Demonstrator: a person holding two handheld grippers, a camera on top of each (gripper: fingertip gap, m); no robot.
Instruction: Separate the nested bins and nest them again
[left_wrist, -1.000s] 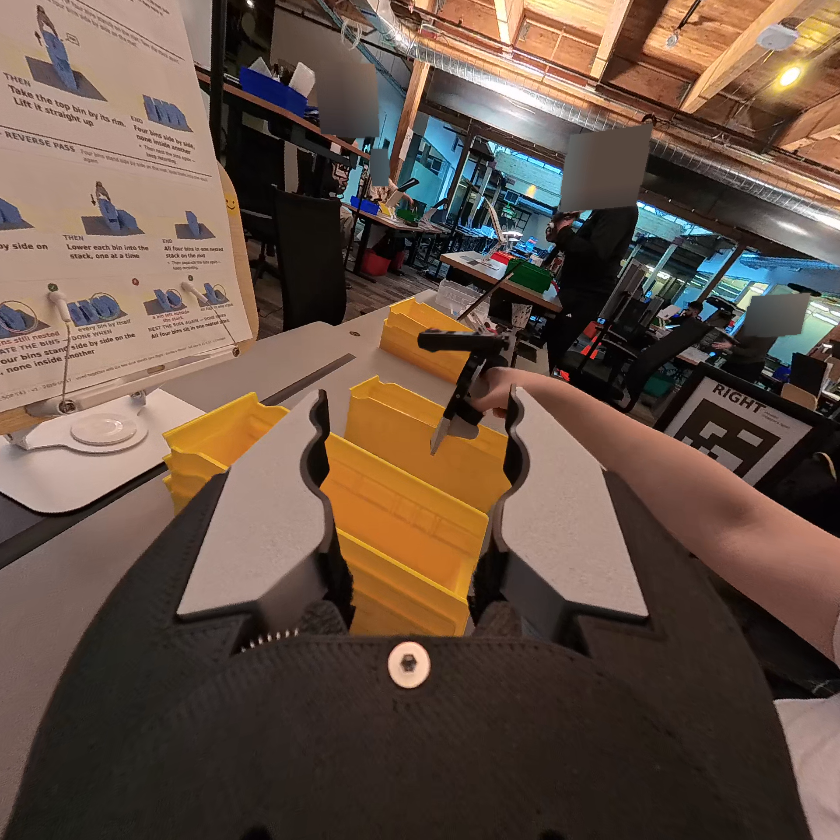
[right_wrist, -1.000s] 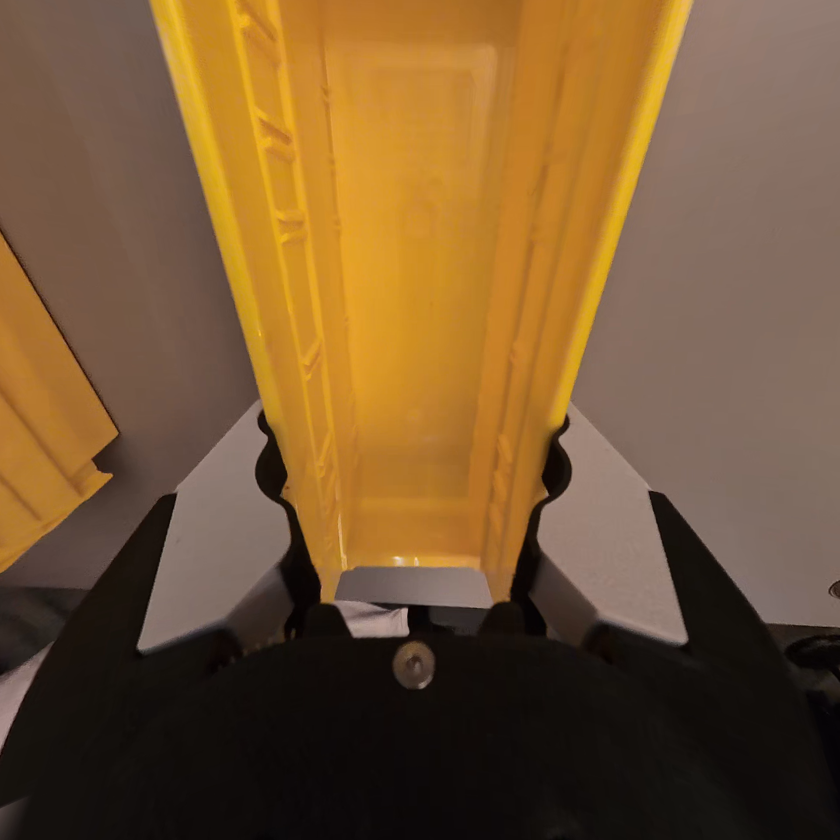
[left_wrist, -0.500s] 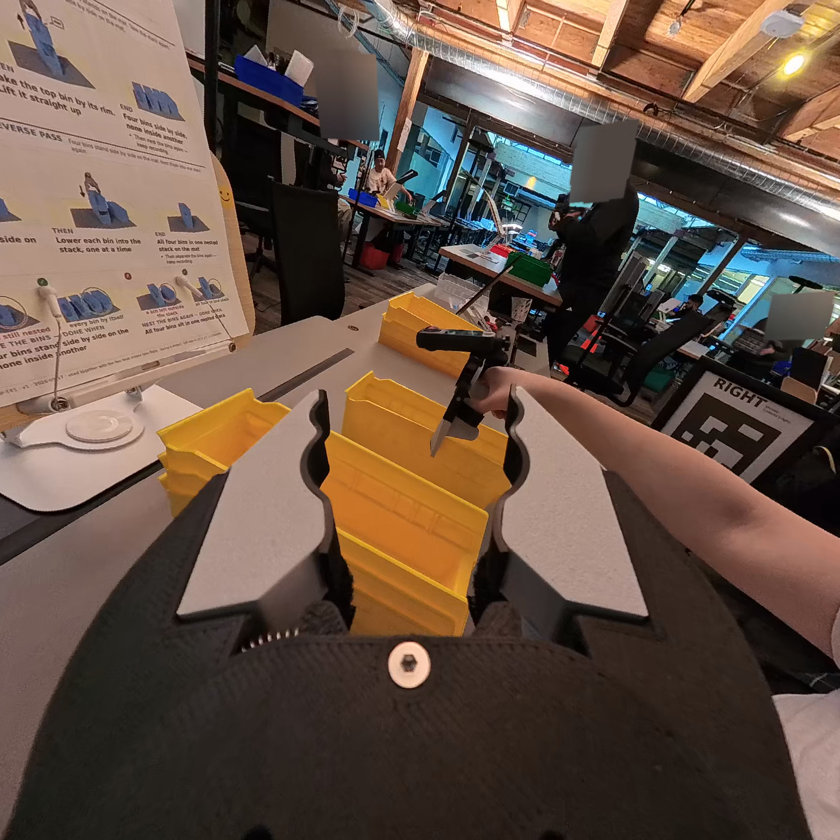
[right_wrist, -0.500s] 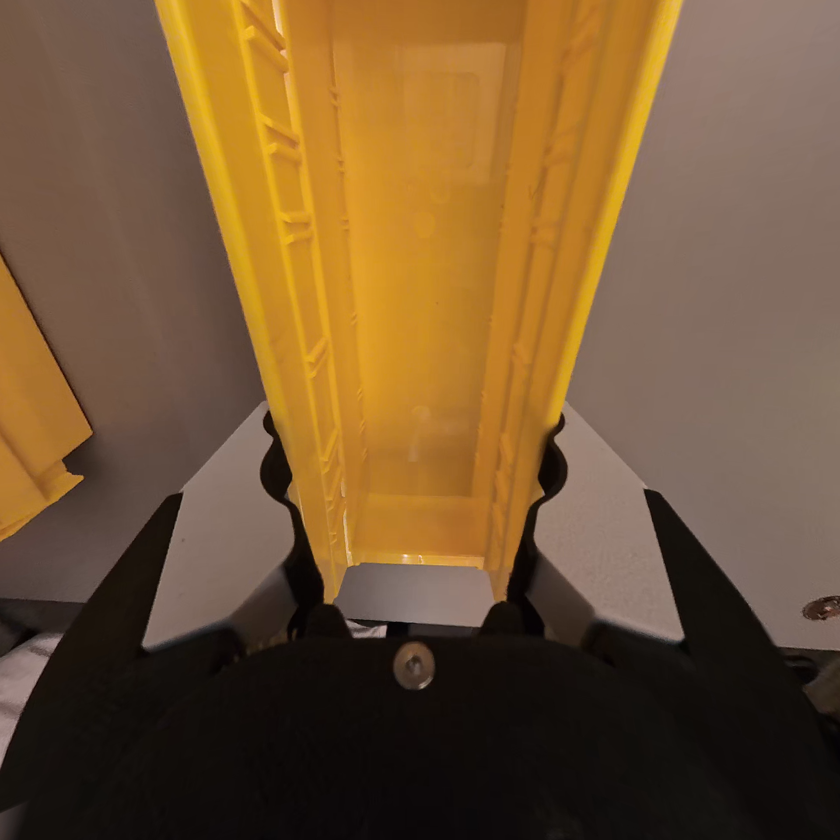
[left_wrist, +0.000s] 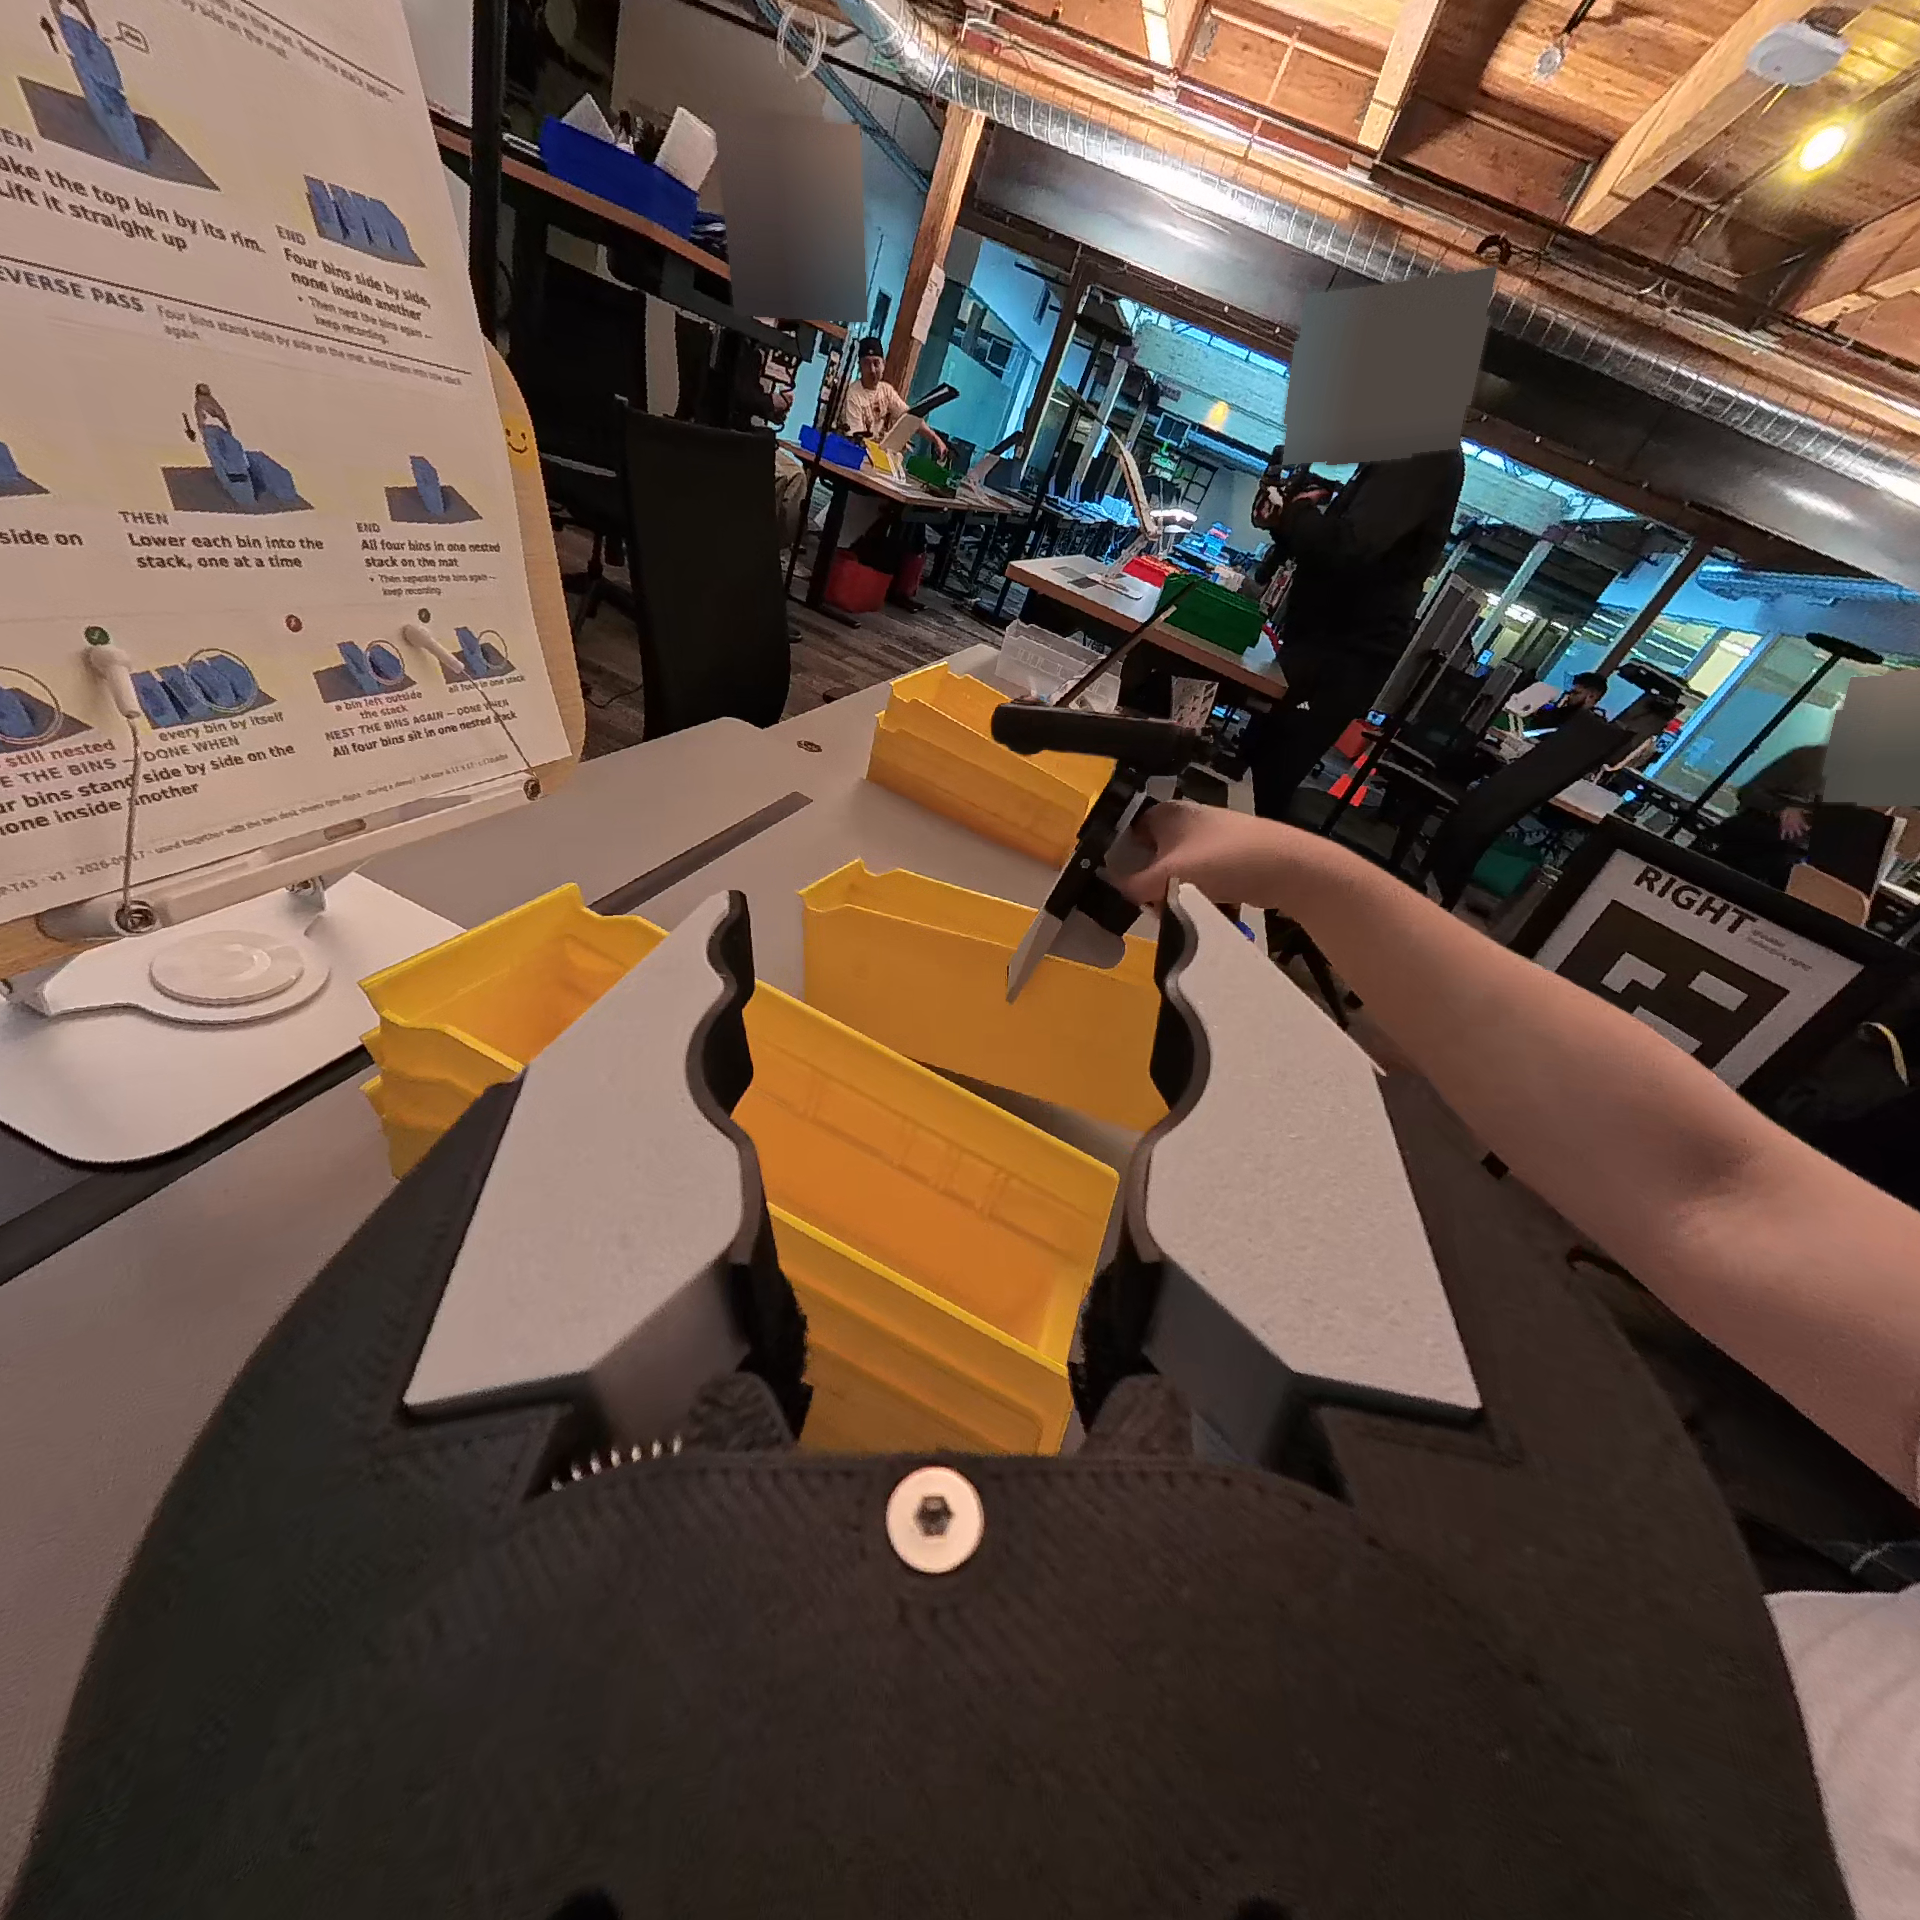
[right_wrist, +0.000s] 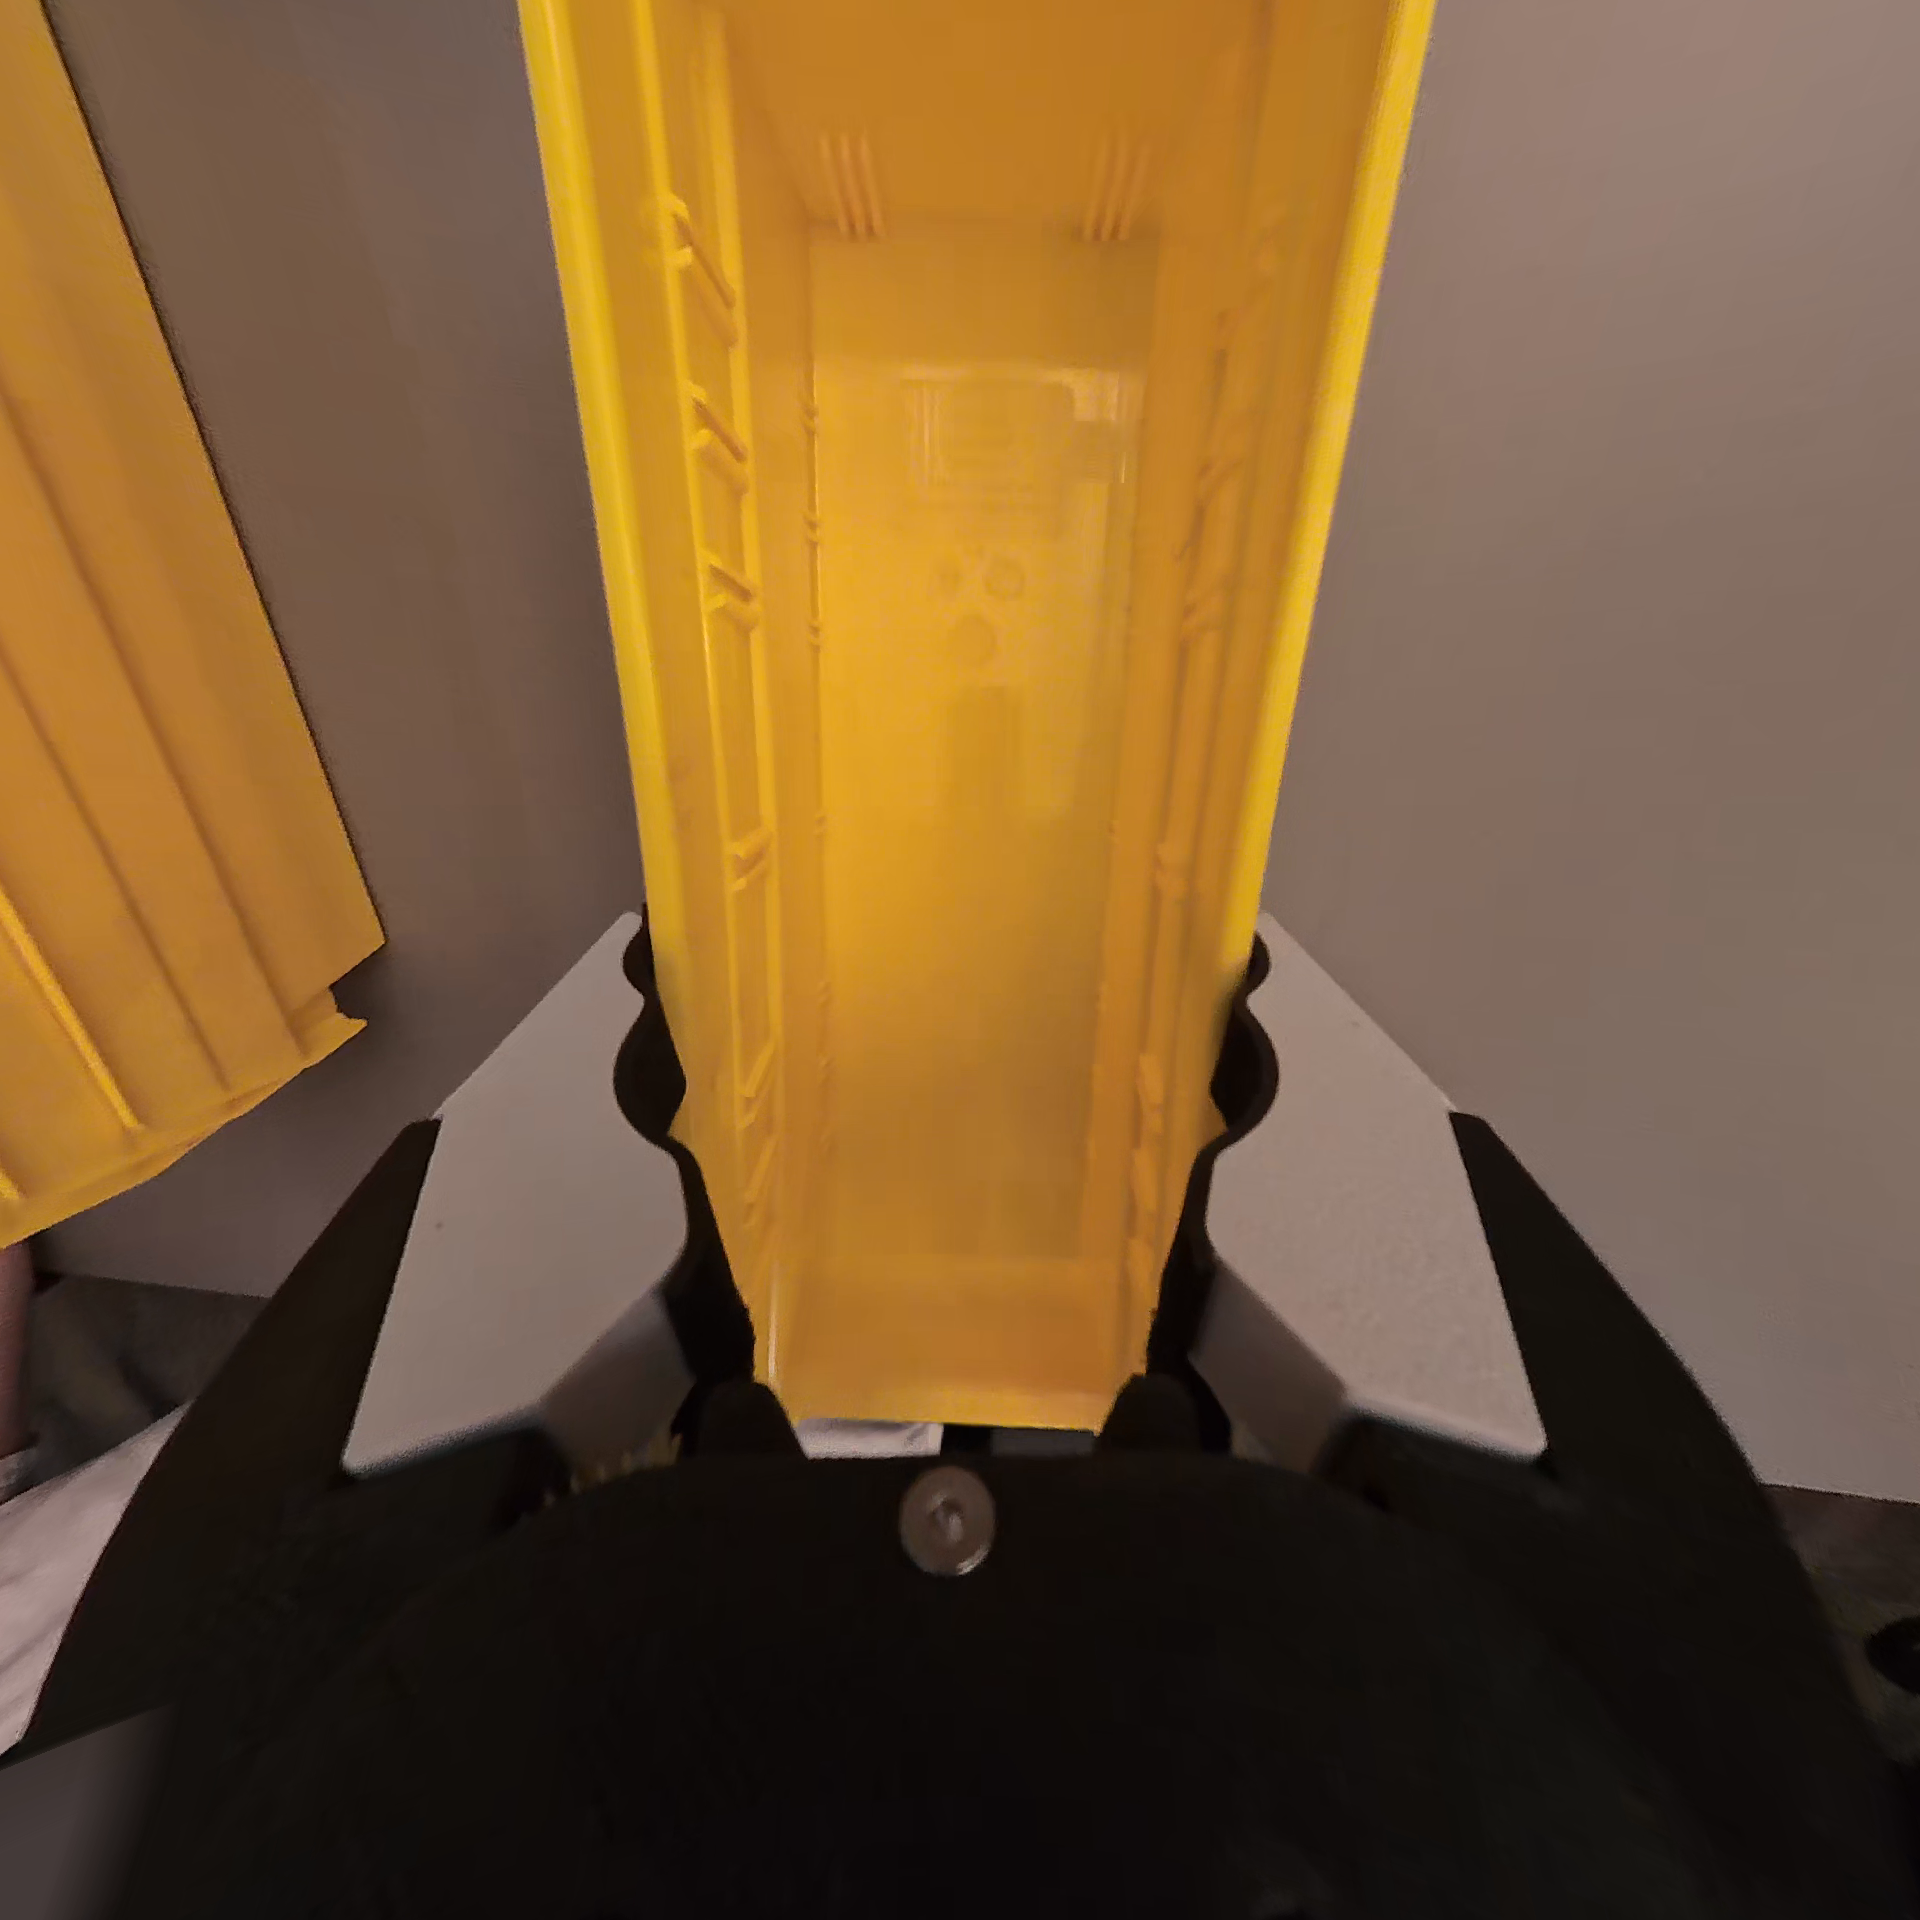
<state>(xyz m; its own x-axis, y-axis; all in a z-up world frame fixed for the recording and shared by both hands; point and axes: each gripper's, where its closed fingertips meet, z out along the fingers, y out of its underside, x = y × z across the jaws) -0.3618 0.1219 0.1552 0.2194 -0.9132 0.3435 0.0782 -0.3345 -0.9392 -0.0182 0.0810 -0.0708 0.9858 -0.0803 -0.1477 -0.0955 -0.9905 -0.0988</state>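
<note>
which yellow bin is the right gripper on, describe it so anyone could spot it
Start at the white instruction board standing at the left of the grey table. Four yellow bins sit in front of it; go to the one nearest the table's right edge, the middle-right bin. It alone has the right gripper coming down over its rim, fingers straddling its side walls.
</note>
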